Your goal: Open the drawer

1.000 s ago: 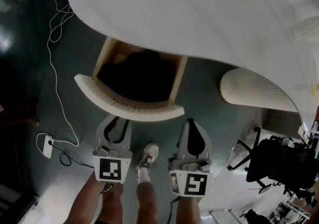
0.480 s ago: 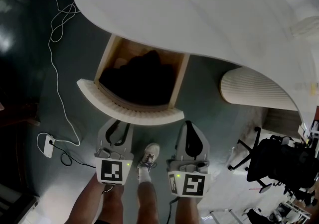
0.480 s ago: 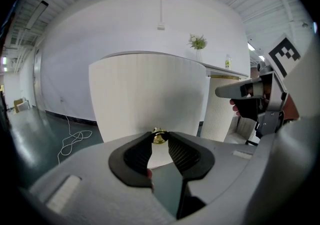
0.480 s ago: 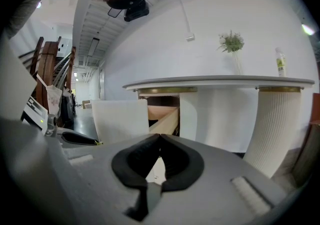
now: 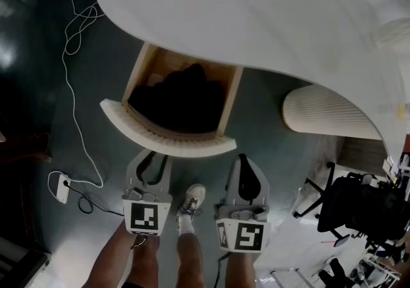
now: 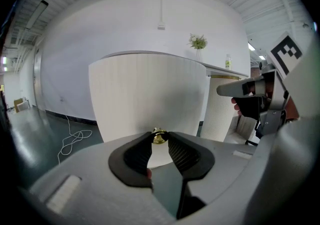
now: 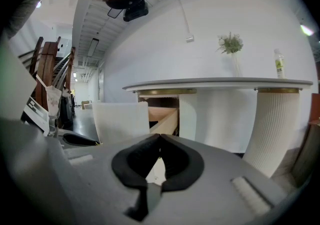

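The white surface (image 5: 256, 11) sweeps in a broad curve overhead, and its edge overhangs the back of the drawer (image 5: 168, 141). The drawer stands pulled out over the dark floor (image 5: 38, 88). On the drawer's left the floor lies open, crossed only by a looping white cable (image 5: 72, 107) that runs down to a power strip (image 5: 62, 187). On its right a gap of bare floor separates its wooden side from a ribbed pedestal (image 5: 327, 115), and a black office chair (image 5: 359, 210) stands further out. Both arms reach forward side by side, with a shoe (image 5: 191, 200) on the floor between them. The left claw (image 5: 152, 154) points at the middle of the drawer's ribbed front, its pads pinched narrow on the small brass knob (image 6: 159, 136). The right claw (image 7: 160, 136) is held a little off the front's right end. It is closed tip to tip with nothing between the pads. The drawer's length runs from under the surface towards the person, and its curved front lies crosswise. Something dark fills it, but I cannot tell what.
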The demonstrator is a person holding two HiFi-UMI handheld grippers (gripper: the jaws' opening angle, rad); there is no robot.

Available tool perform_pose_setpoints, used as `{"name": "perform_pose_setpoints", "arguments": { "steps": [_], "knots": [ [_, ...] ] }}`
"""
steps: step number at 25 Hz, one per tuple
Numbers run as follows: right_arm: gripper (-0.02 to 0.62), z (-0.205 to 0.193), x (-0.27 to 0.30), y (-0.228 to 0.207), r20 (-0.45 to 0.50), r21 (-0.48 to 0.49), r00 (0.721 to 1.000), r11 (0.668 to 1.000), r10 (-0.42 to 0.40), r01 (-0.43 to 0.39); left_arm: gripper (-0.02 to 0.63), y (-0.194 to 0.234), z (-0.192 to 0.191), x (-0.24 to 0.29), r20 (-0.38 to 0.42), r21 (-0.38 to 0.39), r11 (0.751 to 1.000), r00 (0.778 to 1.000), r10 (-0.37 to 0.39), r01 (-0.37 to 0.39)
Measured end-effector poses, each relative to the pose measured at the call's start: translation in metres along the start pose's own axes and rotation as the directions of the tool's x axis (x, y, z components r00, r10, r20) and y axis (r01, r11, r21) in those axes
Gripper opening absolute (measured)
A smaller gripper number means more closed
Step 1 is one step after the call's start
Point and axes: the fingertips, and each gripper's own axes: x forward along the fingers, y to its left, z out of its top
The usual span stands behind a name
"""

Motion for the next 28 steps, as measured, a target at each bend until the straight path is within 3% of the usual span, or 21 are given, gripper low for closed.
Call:
{"name": "perform_pose_setpoints", "arguments": {
  "steps": [6, 7, 8, 10, 28],
  "knots": [
    [0.003, 0.002, 0.0, -0.003, -0.002, 0.001, 1.0, 1.0, -0.006, 0.006, 0.115, -0.003, 0.002, 0.0, 0.002, -0.012, 0.999, 0.999, -0.036, 0.036],
    [0.003, 0.003, 0.0, -0.003, -0.002, 0.002, 1.0, 1.0, -0.006, 0.006, 0.154, -0.006, 0.003, -0.001, 0.007, -0.022, 0.998, 0.998, -0.061, 0.061],
    [0.003, 0.004, 0.001, -0.003, -0.003, 0.001, 1.0, 1.0, -0.006, 0.006, 0.246, -0.009, 0.004, -0.002, 0.011, -0.03, 0.996, 0.996, -0.083, 0.083],
    [0.003, 0.006, 0.001, -0.004, -0.005, -0.005, 1.0, 1.0, -0.005, 0.005, 0.291, -0.011, 0.005, -0.004, 0.017, -0.026, 0.995, 0.995, -0.096, 0.096],
    [0.003, 0.046, -0.008, -0.015, -0.005, -0.023, 1.0, 0.999, -0.023, 0.022, 0.295, -0.006, 0.062, -0.032, 0.058, -0.006, 0.998, 0.996, -0.069, 0.069]
  ]
}}
